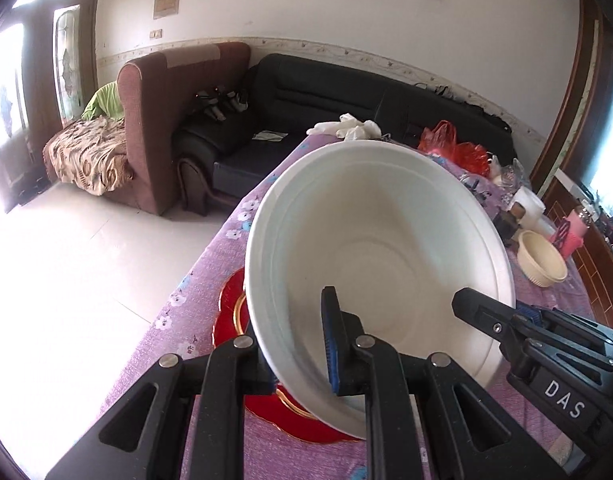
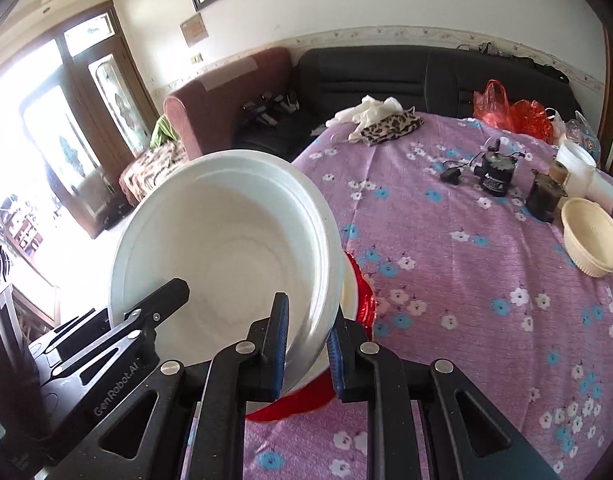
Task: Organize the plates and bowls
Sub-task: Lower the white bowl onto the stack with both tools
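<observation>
The table (image 2: 446, 280), draped in a purple floral cloth, fills most of both views, with a black sofa (image 1: 346, 92) and a brown armchair (image 1: 166, 120) behind it. Above its near edge a large white bowl (image 1: 378, 264) hangs tilted, its mouth turned toward the cameras, carried from two sides: the left gripper (image 1: 302, 356) pinches the rim on one side, the right gripper (image 2: 306, 344) the rim opposite, each with jaws nearly closed on the thin wall. Two grips probably suit so wide and shallow a bowl, which one pinch might let swing. Beneath it lies a red plate (image 1: 230, 312) with a gold band, likely where the bowl belongs. A smaller cream bowl (image 2: 594, 244) sits well apart at the far right, beside a white cup (image 2: 576, 166).
</observation>
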The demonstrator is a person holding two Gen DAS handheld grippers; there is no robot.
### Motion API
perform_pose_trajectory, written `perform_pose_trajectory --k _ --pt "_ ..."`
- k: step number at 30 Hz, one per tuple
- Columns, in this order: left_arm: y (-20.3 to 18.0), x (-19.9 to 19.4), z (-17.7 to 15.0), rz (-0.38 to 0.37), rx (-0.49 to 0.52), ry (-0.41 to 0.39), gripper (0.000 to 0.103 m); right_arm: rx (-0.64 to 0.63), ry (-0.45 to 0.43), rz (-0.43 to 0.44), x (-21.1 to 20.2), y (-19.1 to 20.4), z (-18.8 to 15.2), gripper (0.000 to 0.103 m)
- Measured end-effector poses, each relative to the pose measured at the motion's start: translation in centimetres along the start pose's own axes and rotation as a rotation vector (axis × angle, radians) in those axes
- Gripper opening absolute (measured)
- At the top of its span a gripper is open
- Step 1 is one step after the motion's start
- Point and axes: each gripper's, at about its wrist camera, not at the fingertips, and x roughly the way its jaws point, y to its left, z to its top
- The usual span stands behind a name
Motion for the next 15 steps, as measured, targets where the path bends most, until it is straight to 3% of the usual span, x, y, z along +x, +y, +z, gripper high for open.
perform_pose_trajectory --k 4,6,10,12,15 --pt "0.3 0.5 0.2 -0.002 0.003 -0.003 0.029 -0.015 0.015 -0.022 1.4 0.3 0.0 0.021" --pt "0.5 0.2 0.1 0.0 0.0 -0.013 0.047 -0.021 0.015 -0.028 1.6 0.5 -0.1 0.021" --pt "1.1 -0.5 0.2 0.005 -0.02 -0.045 0.053 -0.046 -0.01 -0.067 1.9 0.5 -0.1 0.021" --pt "1.5 -0.8 0.2 -0.004 -0.036 -0.05 0.054 -0.049 -0.024 -0.071 1.8 0.5 0.0 0.027" --pt "1.8 -1.5 0.2 -0.013 -0.053 -0.065 0.057 -0.037 -0.047 -0.065 1.6 0.1 0.1 0.045"
